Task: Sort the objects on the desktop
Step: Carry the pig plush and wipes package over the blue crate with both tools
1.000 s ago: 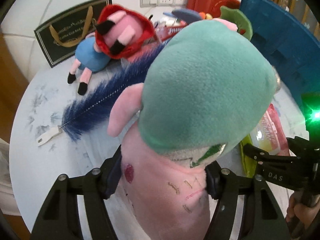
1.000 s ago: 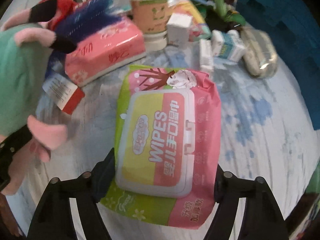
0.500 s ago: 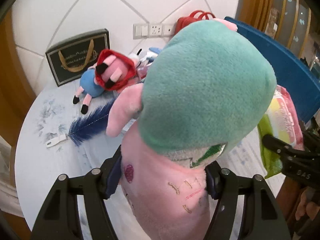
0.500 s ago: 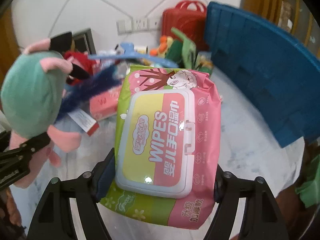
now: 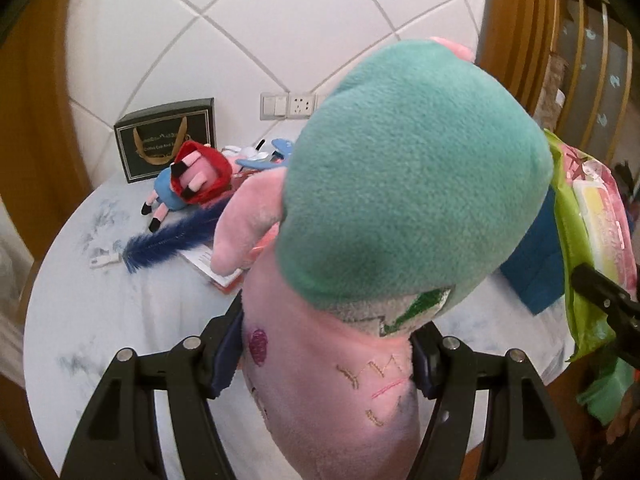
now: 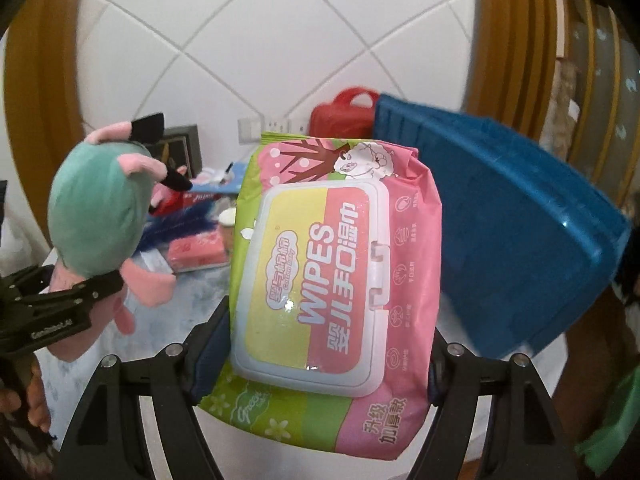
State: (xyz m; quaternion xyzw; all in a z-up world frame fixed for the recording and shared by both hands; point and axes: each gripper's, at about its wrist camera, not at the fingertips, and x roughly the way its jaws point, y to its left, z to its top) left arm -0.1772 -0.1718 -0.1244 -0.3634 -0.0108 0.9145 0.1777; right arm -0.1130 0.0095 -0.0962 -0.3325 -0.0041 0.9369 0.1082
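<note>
Currently both tongs are loaded and held above the round marbled surface (image 5: pixel 92 320). Left tongs (image 5: pixel 326 354) clamped on the pink body of a plush toy (image 5: pixel 400 184) with a teal head; the head fills most of the left wrist view and hides the middle of the surface behind it. Right tongs (image 6: pixel 330 354) clamped on a wipes pack (image 6: pixel 332 280), pink and green, white flip lid facing the camera; the pack blocks the centre of the right wrist view.

Surroundings, left wrist view: second plush (image 5: pixel 188 180) with a red hood and blue body lying on the surface near the far edge, a dark gift bag (image 5: pixel 166 144) upright against the tiled wall behind it, a blue feather duster (image 5: pixel 172 238) lying just in front of the plush.

Right wrist view: blue plastic crate (image 6: pixel 512 232) just right of the pack, red case (image 6: pixel 344 114) behind the crate's left end, pink tissue pack (image 6: pixel 196 252) and paper cup (image 6: pixel 227 226) on the surface between the toy and the wipes.
</note>
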